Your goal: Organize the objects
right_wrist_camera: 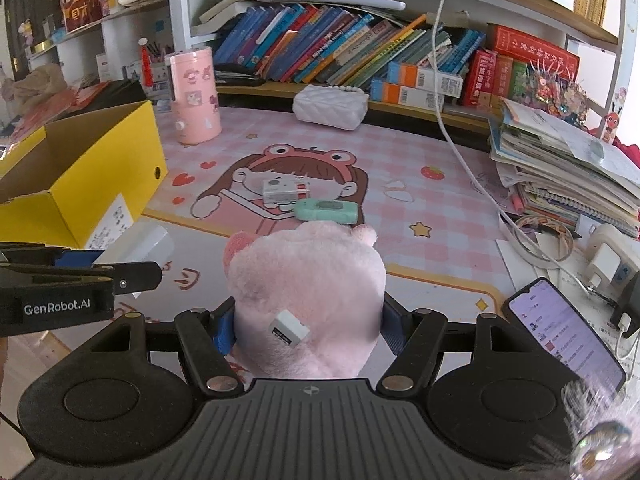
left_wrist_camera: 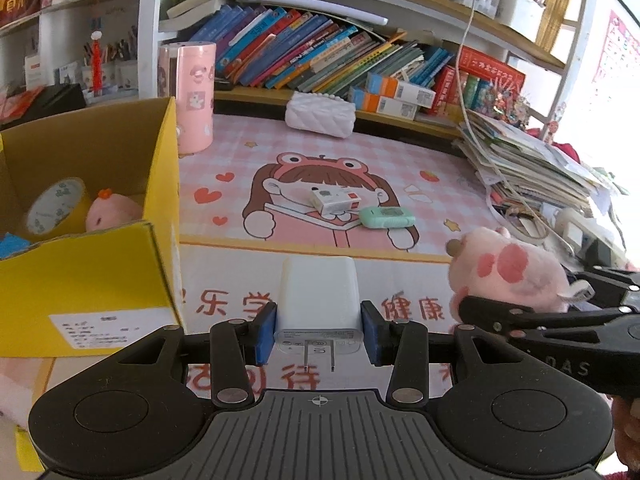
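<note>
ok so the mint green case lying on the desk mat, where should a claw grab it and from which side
Grip the mint green case across its short width, on the two long edges near the middle, coming down from above. It lies flat and low, so the top is the open way in. The white box sits close against its far left end, so probably stay clear of that end.

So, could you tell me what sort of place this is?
Probably a child's study desk at home: leaning books on a shelf, a cartoon desk mat, and stacked notebooks.

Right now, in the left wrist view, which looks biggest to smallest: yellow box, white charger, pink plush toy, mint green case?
1. yellow box
2. pink plush toy and white charger: look alike, both close to the camera
3. mint green case, farther off
</note>
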`<state>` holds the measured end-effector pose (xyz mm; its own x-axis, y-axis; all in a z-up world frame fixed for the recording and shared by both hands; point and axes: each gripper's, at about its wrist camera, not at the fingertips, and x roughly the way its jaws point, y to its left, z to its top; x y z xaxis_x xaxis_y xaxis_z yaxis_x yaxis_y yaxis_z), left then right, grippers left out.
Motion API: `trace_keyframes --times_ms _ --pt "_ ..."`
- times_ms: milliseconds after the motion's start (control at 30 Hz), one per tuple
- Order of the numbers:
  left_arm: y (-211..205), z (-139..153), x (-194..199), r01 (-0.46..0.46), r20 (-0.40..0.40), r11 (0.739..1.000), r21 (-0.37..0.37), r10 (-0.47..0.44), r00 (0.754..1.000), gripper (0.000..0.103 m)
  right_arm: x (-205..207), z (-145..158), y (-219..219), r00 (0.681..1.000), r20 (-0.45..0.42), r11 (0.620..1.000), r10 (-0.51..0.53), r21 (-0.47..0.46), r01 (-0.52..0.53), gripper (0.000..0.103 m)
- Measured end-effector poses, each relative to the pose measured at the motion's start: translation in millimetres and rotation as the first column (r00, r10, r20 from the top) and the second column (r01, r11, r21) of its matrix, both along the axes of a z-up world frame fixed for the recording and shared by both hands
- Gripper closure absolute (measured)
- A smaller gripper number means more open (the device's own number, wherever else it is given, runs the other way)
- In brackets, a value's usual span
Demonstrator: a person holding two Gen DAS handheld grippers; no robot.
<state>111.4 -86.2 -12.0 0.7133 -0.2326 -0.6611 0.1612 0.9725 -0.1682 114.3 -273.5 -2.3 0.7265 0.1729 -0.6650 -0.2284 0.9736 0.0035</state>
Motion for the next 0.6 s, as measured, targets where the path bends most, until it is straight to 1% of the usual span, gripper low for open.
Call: trace_keyframes --times_ms 133,233,367,600 --pt "12 2 -13 0.019 0.008 1.0 -0.002 -0.019 1.0 0.062 -8 2 14 1.0 0.001 1.0 0.003 -0.003 -0.003 0.037" --pt "26 4 -24 0.011 0.014 1.0 -0.005 -0.011 1.0 0.062 -15 2 27 1.0 -0.008 1.0 0.005 -0.003 -0.005 0.037" --pt "49 5 -40 -0.02 0.01 1.0 -0.007 0.021 1.0 0.062 -25 3 48 1.0 -0.015 1.0 0.025 -0.002 -0.025 0.037" --pt "90 8 -68 -0.09 0.009 0.996 -0.005 0.09 0.996 0.062 -46 3 92 0.995 -0.016 0.995 0.097 -0.001 -0.097 0.037"
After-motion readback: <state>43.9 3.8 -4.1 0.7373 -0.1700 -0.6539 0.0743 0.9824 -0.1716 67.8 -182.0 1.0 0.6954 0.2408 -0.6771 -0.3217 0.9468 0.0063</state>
